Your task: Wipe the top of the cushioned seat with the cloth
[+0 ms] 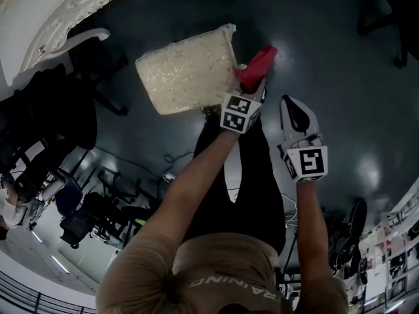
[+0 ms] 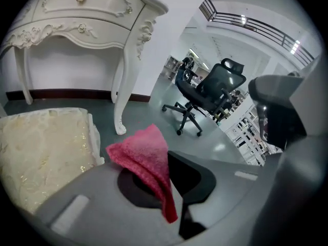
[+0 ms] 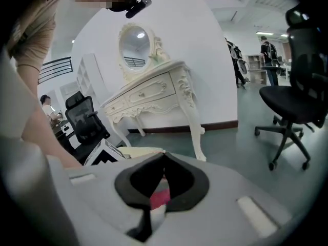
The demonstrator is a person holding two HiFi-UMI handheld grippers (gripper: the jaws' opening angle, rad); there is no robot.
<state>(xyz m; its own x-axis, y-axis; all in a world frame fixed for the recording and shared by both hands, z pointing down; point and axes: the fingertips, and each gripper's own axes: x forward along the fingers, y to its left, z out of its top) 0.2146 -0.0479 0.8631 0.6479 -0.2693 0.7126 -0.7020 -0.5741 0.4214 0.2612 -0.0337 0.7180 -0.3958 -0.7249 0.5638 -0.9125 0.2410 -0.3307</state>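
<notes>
Your cloth [image 1: 256, 66] is a solid red-pink throughout. The cushioned seat [image 1: 186, 70] is cream, flecked all over with pale gold. Your left gripper [image 1: 251, 87] and right gripper [image 1: 292, 104] are light grey with black jaw pads, and each carries 1 cube patterned in black-and-white squares. The dressing table [image 2: 87, 14] is ivory, the floor [image 1: 327, 44] dark blue-grey, and the office chair [image 2: 210, 91] black.

Open floor [image 1: 340, 64] right of cushioned seat [image 1: 186, 70]; dressing table [image 1: 59, 12] just beyond.
</notes>
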